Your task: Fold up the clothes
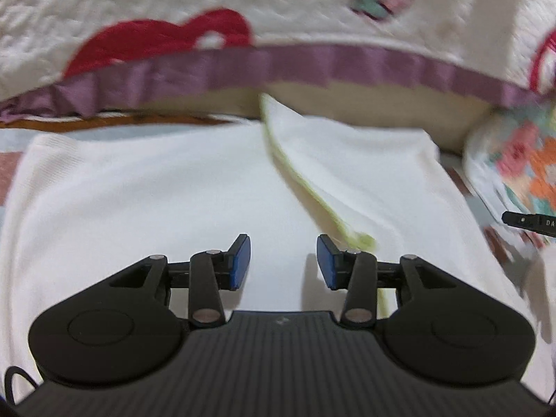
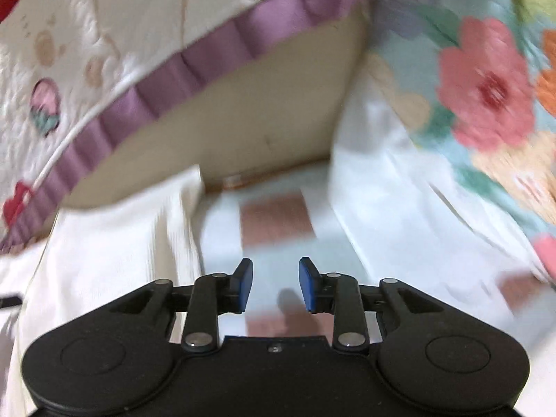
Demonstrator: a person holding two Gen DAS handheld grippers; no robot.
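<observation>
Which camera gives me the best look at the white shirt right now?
Left wrist: the white shirt fills the view, with its green-edged flap. Right wrist shows only a blurred edge.

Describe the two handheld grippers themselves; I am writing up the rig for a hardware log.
Both look alike. The left gripper and right gripper are matte black, with a ribbed central body, two rounded side housings with circular insets, linkage arms on silver pivot pins, and blue pads on the fingers. A thin black cable loops at the left gripper's lower corner. No sleeves or hands show.
</observation>
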